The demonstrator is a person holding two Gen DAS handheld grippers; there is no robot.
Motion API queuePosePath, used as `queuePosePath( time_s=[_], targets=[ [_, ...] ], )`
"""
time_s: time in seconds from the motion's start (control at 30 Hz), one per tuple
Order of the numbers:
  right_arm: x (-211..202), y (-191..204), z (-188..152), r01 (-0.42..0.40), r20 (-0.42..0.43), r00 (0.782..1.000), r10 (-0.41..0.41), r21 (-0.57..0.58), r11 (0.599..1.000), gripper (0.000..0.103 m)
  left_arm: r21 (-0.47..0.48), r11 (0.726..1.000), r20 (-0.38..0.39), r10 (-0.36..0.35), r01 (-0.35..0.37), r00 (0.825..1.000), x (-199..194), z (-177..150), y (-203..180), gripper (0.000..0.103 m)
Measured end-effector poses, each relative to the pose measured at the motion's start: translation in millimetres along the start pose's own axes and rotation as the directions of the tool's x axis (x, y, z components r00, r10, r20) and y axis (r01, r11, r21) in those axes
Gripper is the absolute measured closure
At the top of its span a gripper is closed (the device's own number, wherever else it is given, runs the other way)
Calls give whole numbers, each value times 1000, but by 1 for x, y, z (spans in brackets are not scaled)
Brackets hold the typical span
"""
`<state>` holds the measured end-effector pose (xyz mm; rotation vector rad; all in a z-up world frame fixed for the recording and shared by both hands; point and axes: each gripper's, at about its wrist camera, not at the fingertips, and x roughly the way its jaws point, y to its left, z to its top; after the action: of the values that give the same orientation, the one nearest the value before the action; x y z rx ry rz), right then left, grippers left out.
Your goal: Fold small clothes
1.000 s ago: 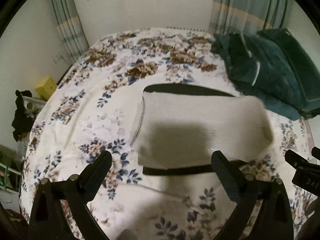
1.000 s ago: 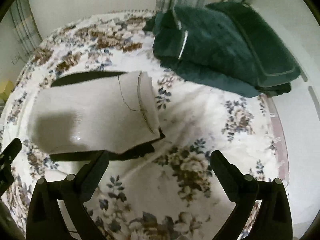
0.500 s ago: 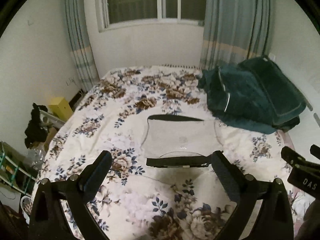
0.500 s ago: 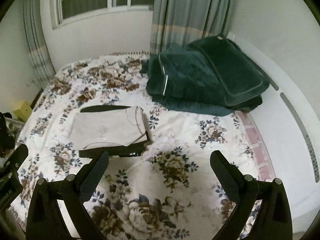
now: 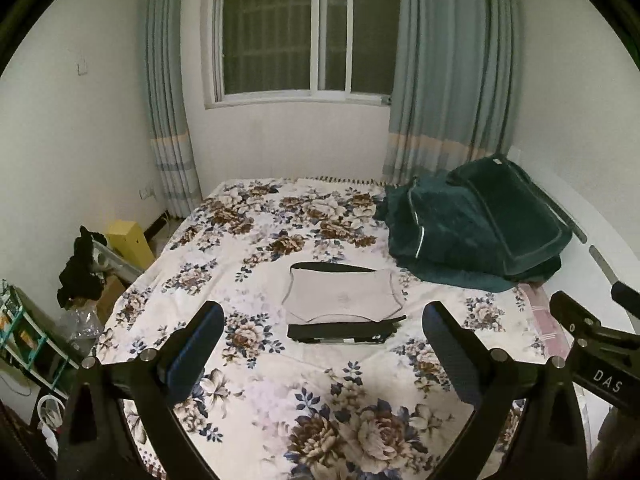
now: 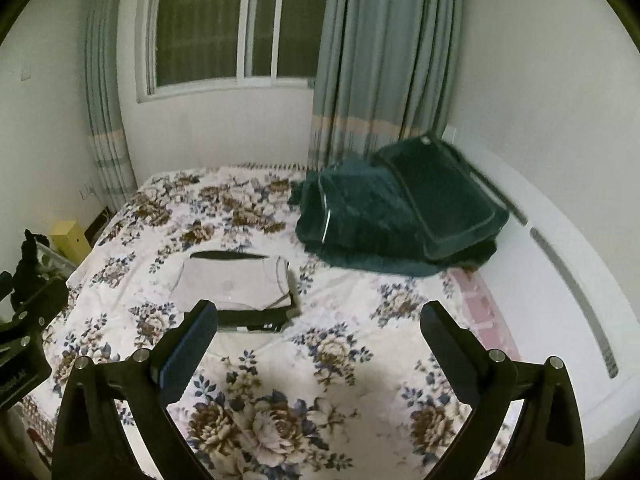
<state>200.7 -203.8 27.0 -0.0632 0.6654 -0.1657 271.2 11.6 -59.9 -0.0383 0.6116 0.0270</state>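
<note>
Left wrist view shows a folded grey garment stacked on a dark one mid-bed, folding apparently finished, while both the left claw and right claw hover wide open, empty.

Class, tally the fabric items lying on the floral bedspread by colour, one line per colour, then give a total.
Light grey folded garment: 1
Black folded garment under it: 1
Dark green quilt bundle: 1
Total: 3
</note>
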Motion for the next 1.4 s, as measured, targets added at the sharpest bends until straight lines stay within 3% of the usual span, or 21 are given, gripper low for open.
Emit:
queuePosePath(
  time_s=[0.13,0.4,0.83,1.4],
  targets=[
    [-39,-8,-4,-25,18,1000,25,8,1000,1,-10,1000,19,-12,12,1000,-25,-4,2,2],
    [-74,-13,-16,-47,34,998,47,0,999,1,-11,1000,30,-20,21,999,-52,-16,4,2],
    [-78,-13,-20,-76,35,996,77,-7,997,1,-2,1000,56,-5,5,998,-75,-22,0,1],
    [-78,-8,-13,-110,36,993,110,-23,994,0,-3,1000,49,16,-16,999,-74,-21,3,0]
  ],
)
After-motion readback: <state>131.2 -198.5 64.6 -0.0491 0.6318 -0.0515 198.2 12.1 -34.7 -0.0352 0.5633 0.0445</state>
